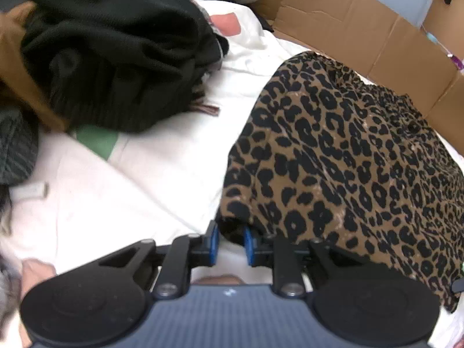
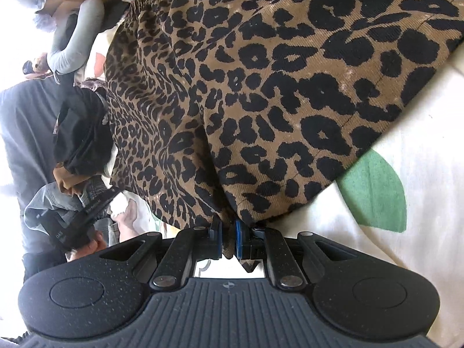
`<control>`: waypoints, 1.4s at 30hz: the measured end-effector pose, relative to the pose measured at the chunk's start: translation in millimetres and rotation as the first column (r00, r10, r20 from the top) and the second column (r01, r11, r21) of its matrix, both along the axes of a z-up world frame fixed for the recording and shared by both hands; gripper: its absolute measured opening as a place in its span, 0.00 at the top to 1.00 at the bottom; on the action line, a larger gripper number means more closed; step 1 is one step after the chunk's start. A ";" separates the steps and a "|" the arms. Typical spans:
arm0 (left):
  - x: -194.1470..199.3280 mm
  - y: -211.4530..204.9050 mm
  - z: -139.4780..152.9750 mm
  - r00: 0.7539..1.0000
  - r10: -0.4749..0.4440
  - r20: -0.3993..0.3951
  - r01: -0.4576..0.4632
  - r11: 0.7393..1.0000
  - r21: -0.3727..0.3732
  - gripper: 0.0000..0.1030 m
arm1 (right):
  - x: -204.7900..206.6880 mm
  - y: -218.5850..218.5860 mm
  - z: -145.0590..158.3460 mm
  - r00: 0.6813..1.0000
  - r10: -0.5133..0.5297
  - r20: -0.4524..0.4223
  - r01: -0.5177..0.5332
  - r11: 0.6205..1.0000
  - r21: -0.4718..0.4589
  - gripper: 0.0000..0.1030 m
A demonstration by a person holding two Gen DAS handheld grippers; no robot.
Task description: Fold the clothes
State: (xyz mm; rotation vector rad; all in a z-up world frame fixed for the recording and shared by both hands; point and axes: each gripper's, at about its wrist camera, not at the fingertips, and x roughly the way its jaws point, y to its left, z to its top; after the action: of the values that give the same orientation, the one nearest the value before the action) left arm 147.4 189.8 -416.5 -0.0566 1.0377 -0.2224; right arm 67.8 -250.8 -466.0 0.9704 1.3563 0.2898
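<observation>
Leopard-print garment (image 1: 348,156) lies spread on the white sheet (image 1: 150,174), beside the cardboard box wall (image 1: 333,14). The left gripper (image 1: 230,245) sits at the garment's near corner, blue pads slightly parted with the hem just at the gap, not pinched. Over on the right, the right gripper (image 2: 228,240) is clamped nearly closed on a bunched edge of the same cloth. A black knit pile (image 1: 116,58) sits well apart, far left.

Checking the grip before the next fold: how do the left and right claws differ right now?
The left claw has a gap between its pads, not pressing the leopard-print garment; the right claw is shut on that garment's edge. Both sit low at its near hem over the white sheet.
</observation>
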 end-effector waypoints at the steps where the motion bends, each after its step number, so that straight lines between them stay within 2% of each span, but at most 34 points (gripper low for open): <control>1: -1.8 1.3 -1.0 1.000 0.002 0.011 -0.002 1.000 -0.007 0.81 | -0.4 0.1 -0.3 1.000 0.001 0.001 -0.001 1.000 0.000 0.93; 3: -0.6 4.8 -4.3 1.000 0.007 0.028 -0.007 1.000 -0.027 0.82 | -0.6 0.3 -0.6 1.000 0.001 0.001 -0.001 1.000 0.000 0.93; 5: 3.9 8.4 -6.6 1.000 0.013 0.027 -0.012 0.999 -0.039 0.99 | -0.4 0.9 -0.4 1.000 0.005 0.002 -0.005 1.000 -0.003 0.93; 9: 1.7 8.4 3.0 0.997 -0.051 0.066 0.050 0.999 0.020 0.99 | 1.2 2.2 2.6 1.000 0.021 0.009 -0.021 1.000 -0.008 0.93; 16: -4.5 25.7 37.4 0.991 -0.021 0.134 0.018 1.000 0.020 0.99 | 7.9 6.8 15.6 0.998 0.060 0.030 -0.061 0.998 0.013 0.96; 19: -3.7 32.0 47.1 0.991 -0.010 0.135 0.009 1.000 0.007 0.99 | 8.2 11.3 16.0 0.996 0.085 0.021 -0.085 0.996 0.021 0.97; 22: -3.5 31.0 44.9 0.990 -0.033 0.135 0.028 0.999 0.033 0.99 | 4.8 18.3 14.3 0.995 0.104 0.012 -0.104 0.994 0.024 0.97; 24: -3.2 31.8 40.1 0.993 -0.016 0.121 0.014 1.000 0.019 0.99 | 2.2 21.0 12.3 0.993 0.114 0.002 -0.114 0.993 0.019 0.97; 28: -3.3 27.8 28.3 0.996 -0.001 0.093 -0.001 1.000 0.025 0.99 | -0.8 16.4 8.2 0.997 0.075 -0.007 -0.075 0.997 0.034 0.97; 32: -1.3 27.0 14.2 0.998 0.020 0.068 -0.022 0.999 0.023 0.99 | -1.6 13.5 1.8 0.998 0.051 -0.023 -0.050 0.997 0.059 0.89; 34: 0.8 26.1 9.7 0.998 0.028 0.056 -0.029 0.999 0.021 0.99 | -2.3 14.7 1.2 0.998 0.056 -0.018 -0.054 0.997 0.063 0.79; 35: 1.5 25.1 8.1 0.998 0.029 0.052 -0.031 0.999 0.021 0.99 | -3.2 15.5 0.8 0.999 0.051 -0.016 -0.049 0.996 0.071 0.68; 36: 2.0 23.3 6.8 0.998 0.030 0.048 -0.031 0.999 0.022 0.99 | -4.1 16.5 0.4 0.999 0.045 -0.013 -0.044 0.996 0.078 0.60; 37: 2.8 22.6 5.8 0.998 0.031 0.046 -0.032 0.999 0.021 0.97 | -4.7 17.7 -0.3 0.999 0.040 -0.010 -0.039 0.996 0.081 0.58; 41: 2.1 22.4 6.8 0.995 0.060 0.079 -0.058 0.998 -0.018 0.89 | -4.1 25.3 -7.4 0.999 0.039 -0.006 -0.039 0.995 0.088 0.59; 42: 1.6 21.8 6.8 0.995 0.057 0.085 -0.055 0.998 -0.020 0.89 | -3.7 27.5 -8.9 0.999 0.044 -0.006 -0.043 0.995 0.091 0.66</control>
State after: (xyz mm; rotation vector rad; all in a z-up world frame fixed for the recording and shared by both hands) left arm 149.0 211.6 -409.7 -0.0917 0.9472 -0.1817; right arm 64.2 -223.2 -474.9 1.0191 1.3828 0.3831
